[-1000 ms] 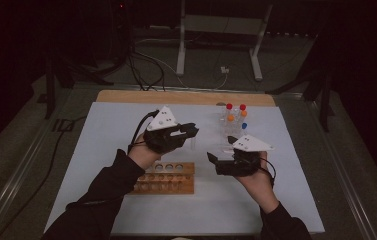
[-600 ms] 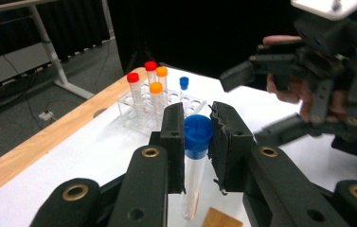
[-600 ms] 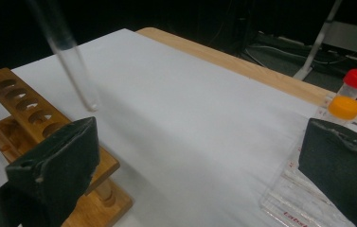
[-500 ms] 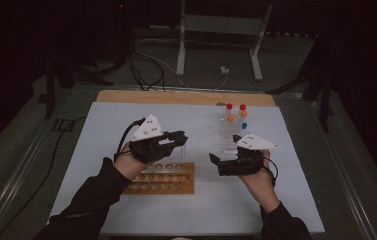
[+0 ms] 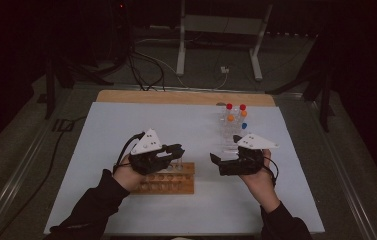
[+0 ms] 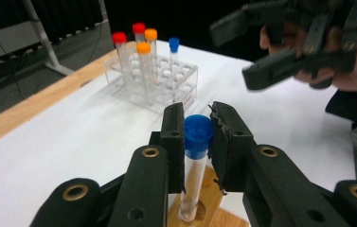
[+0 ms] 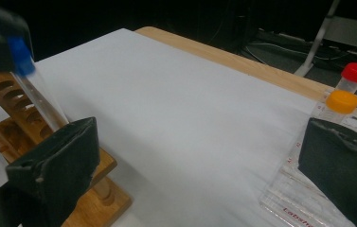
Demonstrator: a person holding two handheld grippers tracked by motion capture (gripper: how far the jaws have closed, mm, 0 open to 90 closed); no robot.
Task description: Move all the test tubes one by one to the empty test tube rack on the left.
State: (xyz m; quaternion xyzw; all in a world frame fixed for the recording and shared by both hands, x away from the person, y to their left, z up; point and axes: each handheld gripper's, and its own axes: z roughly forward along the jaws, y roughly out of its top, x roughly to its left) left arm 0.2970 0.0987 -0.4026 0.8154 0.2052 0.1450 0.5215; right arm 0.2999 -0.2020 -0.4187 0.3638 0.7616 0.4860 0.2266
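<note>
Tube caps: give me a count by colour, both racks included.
Red caps: 2
Orange caps: 2
Blue caps: 2, one in the clear rack, one on the tube that the left gripper holds over the wooden rack
Total: 6

White-topped table (image 5: 126, 130) with a bare wooden strip along its far edge. Directly on it: wooden tube rack (image 5: 168, 182) near the front, clear plastic rack (image 5: 231, 132) far right.

The left gripper (image 5: 176, 150) now sits lower and nearer — its blue-capped tube (image 6: 196, 156) reaches the wooden rack (image 5: 168, 179); the right gripper (image 5: 216, 162) has just been opening, nothing between its jaws.
</note>
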